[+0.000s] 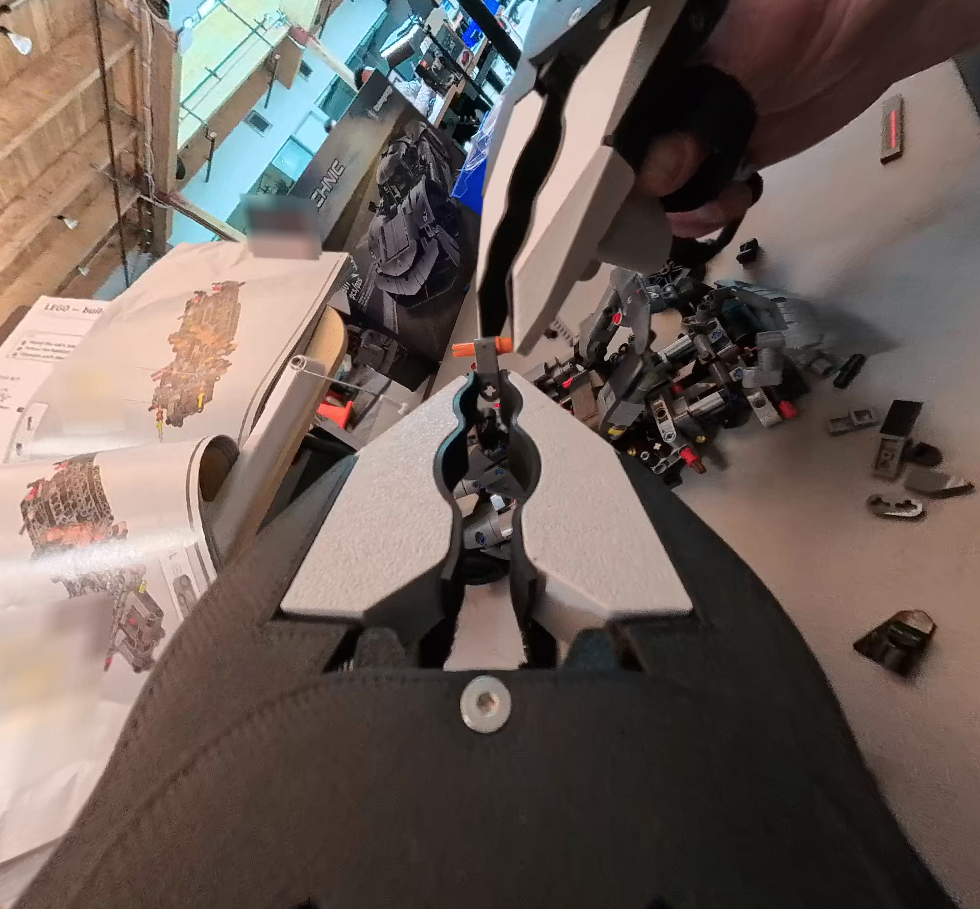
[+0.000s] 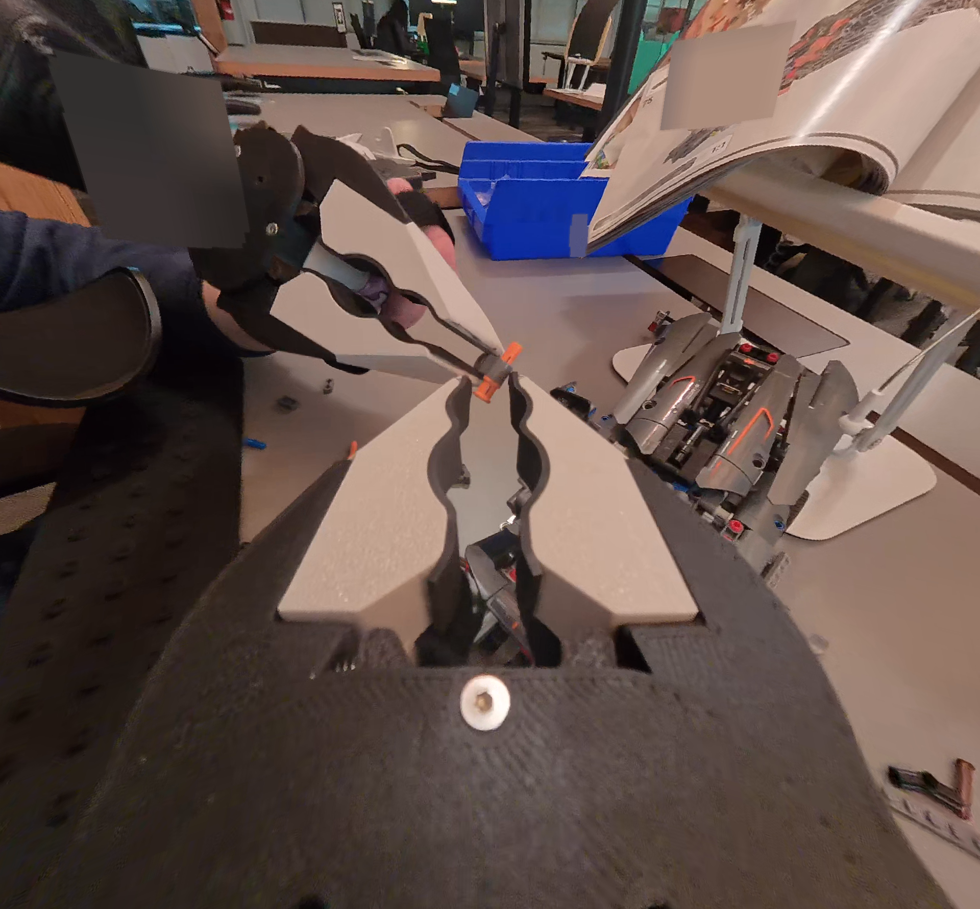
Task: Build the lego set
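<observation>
Left tongs (image 1: pixel 490 379) clamp the grey beam (image 1: pixel 485 361) with orange pin (image 2: pixel 498 371); right tongs (image 2: pixel 488 379), slightly apart and empty, flank the pin.

The left hand-held gripper (image 1: pixel 487 384) is clamped tight; the right hand-held gripper (image 2: pixel 488 379), tips slightly parted, meets it at 12 o'clock.

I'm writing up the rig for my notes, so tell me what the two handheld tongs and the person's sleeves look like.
Both tongs, left and right, look alike: pale grey wedge-shaped fingers lined with wavy black pads, on a textured black printed body with one silver screw at its centre. No cables show. The hand has a black strap around its fingers; the other arm wears a dark blue sleeve.
</observation>
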Tool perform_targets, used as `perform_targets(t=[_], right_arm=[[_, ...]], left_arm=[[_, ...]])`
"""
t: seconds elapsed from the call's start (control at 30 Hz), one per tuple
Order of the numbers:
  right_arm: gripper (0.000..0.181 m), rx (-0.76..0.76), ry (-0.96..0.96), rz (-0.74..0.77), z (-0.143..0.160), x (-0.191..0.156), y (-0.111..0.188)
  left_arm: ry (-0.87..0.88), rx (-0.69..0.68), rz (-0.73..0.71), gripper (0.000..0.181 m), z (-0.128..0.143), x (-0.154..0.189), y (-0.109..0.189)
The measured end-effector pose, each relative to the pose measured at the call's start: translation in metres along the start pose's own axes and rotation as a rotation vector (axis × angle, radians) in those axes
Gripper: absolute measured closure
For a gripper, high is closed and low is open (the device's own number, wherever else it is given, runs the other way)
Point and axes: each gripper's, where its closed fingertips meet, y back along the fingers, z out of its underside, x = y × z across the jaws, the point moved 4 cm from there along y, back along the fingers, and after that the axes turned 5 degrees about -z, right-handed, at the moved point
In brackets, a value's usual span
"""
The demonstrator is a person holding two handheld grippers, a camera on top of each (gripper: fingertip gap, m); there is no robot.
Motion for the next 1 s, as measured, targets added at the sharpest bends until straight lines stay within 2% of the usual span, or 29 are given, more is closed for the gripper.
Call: perform_targets(t=[0.27,1.0], right_arm=[[0.172,0.022,-0.056,-0.040,0.000,0.000,0.002],[0.177,0.047,-0.024,-0.029,-0.006,0.001,0.012]], left_arm=[[-0.041,0.004,-0.007,0.176,-0.002,0.004,0.000],[-0.087,-0.005,-0.006,0.175,0.003,0.008,-0.003]])
